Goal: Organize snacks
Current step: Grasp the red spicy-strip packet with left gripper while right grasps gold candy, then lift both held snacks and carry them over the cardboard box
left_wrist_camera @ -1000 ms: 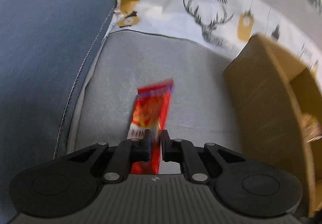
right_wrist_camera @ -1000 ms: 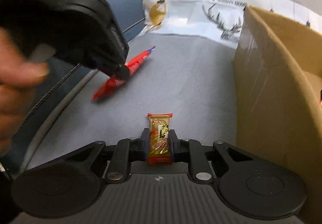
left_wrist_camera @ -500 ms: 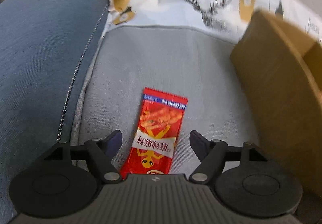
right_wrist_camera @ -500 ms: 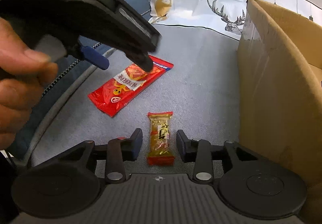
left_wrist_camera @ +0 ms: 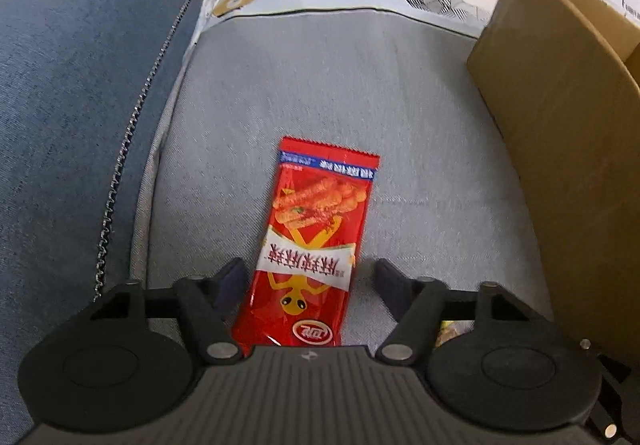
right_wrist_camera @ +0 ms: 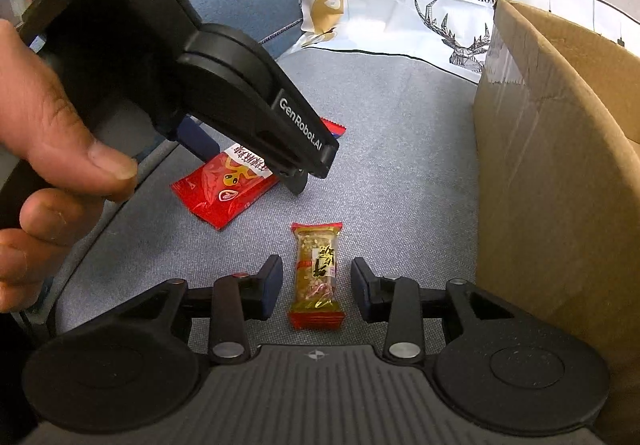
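Left gripper (left_wrist_camera: 308,277) spread wide, red snack packet (left_wrist_camera: 316,245) flat on grey cushion (left_wrist_camera: 360,85) between its fingers, right gripper (right_wrist_camera: 316,285) parted around loose yellow snack bar (right_wrist_camera: 317,275), cardboard box (right_wrist_camera: 560,165) just right.

My right gripper (right_wrist_camera: 316,285) stands spread around a yellow snack bar (right_wrist_camera: 317,274) on the grey cushion (right_wrist_camera: 400,173); at ten o'clock, my left gripper (right_wrist_camera: 256,149) hovers over a red packet (right_wrist_camera: 224,185); cardboard box (right_wrist_camera: 560,165) at three.

Left gripper (left_wrist_camera: 308,279) and right gripper (right_wrist_camera: 316,283) gape apart.
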`<state>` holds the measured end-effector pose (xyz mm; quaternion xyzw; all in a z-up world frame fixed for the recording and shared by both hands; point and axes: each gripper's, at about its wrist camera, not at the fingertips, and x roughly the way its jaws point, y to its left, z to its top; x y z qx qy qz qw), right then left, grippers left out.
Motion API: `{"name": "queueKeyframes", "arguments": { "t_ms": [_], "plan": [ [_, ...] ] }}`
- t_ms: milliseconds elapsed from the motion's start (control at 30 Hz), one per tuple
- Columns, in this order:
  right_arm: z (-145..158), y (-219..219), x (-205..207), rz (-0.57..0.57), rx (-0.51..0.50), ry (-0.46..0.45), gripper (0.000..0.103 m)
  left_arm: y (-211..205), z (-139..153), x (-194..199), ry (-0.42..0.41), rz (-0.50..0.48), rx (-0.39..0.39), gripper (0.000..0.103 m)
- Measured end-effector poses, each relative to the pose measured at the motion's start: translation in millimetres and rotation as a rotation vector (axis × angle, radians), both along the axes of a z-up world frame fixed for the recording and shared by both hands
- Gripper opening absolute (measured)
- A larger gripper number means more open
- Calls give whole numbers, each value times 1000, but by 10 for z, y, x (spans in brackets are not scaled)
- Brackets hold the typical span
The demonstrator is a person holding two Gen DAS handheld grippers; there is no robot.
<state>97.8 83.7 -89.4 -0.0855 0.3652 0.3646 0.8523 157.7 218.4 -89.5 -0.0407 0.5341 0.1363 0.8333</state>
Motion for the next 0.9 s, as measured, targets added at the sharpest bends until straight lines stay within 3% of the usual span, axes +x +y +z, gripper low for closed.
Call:
{"name": "queueKeyframes", "arguments": {
  "t_ms": [67,100,400,467,633,900],
  "plan": [
    [0,3,-14,9,-5,-10,22,-11,12,-4,-13,-12,6,52],
    [3,2,-17,14,-7,-18,22,-12,28,-7,-19,-12,1,51],
    [55,-13,-27,9,5,-53,21,82,83,-20,-17,49,-47,52],
    [16,7,-7,12,-15,-23,23,54,80,-8,-9,34,-34,57],
    [1,14,11,11,-16,-15,23,11,52,14,-2,14,-13,58],
    [17,-3,5,10,-5,-27,19,18,127,-19,-50,7,-21,47]
  ]
}}
